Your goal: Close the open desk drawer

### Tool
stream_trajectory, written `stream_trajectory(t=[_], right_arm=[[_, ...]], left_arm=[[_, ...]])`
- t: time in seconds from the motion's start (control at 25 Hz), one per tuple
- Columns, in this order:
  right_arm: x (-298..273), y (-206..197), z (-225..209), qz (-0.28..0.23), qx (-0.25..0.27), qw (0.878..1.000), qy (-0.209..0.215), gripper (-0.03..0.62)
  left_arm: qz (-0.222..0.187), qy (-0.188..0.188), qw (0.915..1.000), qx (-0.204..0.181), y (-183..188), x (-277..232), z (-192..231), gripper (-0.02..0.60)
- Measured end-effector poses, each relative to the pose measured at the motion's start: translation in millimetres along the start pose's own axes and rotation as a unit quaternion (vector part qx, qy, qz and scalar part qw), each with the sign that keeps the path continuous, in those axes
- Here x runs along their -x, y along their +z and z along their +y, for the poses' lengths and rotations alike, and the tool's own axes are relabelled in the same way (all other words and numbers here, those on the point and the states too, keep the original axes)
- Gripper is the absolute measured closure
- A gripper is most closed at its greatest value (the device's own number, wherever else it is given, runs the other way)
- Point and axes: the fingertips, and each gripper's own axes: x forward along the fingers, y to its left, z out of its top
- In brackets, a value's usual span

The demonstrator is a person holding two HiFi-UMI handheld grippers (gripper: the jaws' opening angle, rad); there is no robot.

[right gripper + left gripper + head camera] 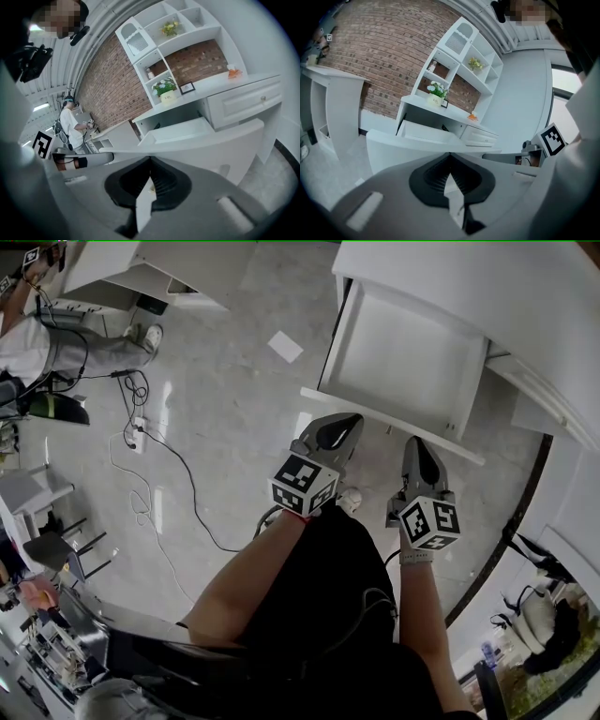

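Note:
The white desk (pixel 487 287) stands at the upper right with its drawer (pixel 403 352) pulled out wide; the inside looks empty. The drawer's front panel (pixel 394 426) faces me. My left gripper (pixel 339 426) is shut with nothing in it, its tip just short of the panel's left part. My right gripper (pixel 418 448) is also shut and empty, close below the panel's right part. In the left gripper view the shut jaws of the gripper (pixel 450 165) point at the drawer front (pixel 408 150). The right gripper (pixel 150 169) likewise faces the drawer front (pixel 201 140).
Cables (pixel 150 451) and a sheet of paper (pixel 286 346) lie on the grey floor. Another person (pixel 56 343) stands at the far left. A shelf unit with a flower pot (pixel 165 91) sits above the desk, beside a shut side drawer (pixel 243 105).

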Motion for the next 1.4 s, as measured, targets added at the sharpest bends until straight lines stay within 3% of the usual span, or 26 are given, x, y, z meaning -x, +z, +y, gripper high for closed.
stream_trajectory(t=[0.88,1.4], right_arm=[[-29,28,-12,-0.003,-0.011,1.000,0.002,0.591],[-59,50,-24,-0.017,-0.025,0.999,-0.021,0.591]], left_arm=[[-0.003,0.001,0.9999,0.017,26,-29,15,0.580],[0.006,-0.038,0.9992,0.011,47,-57,31,0.580]])
